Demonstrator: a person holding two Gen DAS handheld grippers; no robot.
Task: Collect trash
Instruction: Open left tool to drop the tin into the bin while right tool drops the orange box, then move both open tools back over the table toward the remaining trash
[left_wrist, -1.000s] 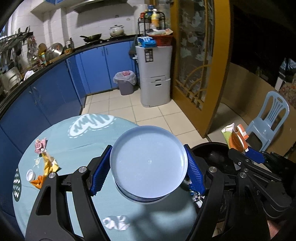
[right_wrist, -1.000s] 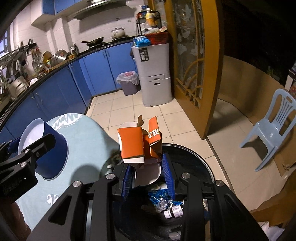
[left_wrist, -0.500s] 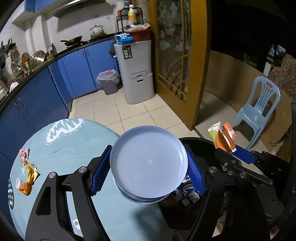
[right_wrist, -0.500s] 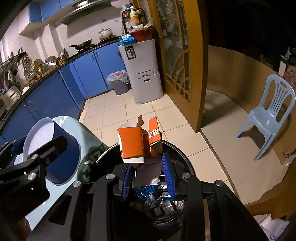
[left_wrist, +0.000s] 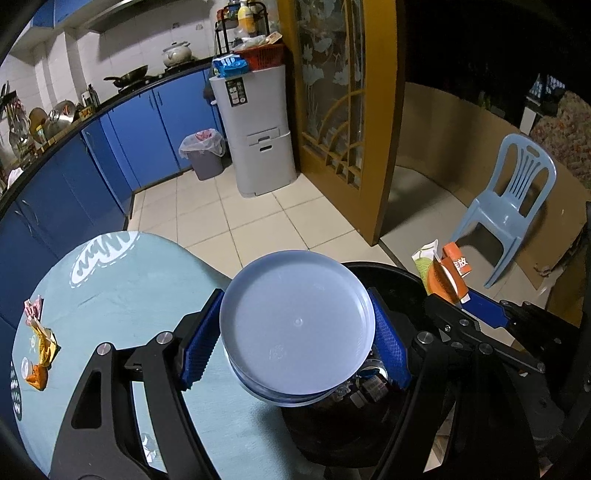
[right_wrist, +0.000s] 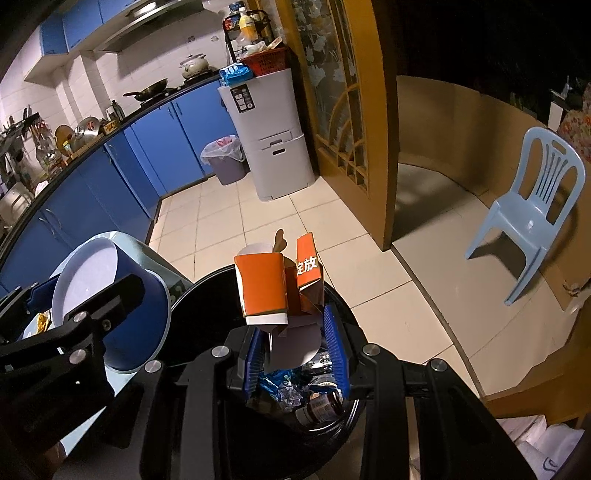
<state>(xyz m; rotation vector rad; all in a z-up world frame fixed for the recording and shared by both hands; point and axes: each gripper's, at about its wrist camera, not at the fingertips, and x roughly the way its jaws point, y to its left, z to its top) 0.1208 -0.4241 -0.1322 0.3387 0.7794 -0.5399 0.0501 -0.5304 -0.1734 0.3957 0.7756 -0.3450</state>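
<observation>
We've got the left gripper (left_wrist: 297, 345) w/ jaws clamped on a blue bowl (left_wrist: 295, 328) and the right gripper (right_wrist: 297, 352) w/ jaws clamped on an orange carton (right_wrist: 273, 288), both over the black bin (right_wrist: 207, 284) beside the worktop (left_wrist: 122, 280).

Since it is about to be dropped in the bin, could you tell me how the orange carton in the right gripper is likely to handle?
The orange carton looks torn open and creased, so probably light and easily crushed. The right gripper pinches only its lower flap, so it may flop or twist.
</observation>
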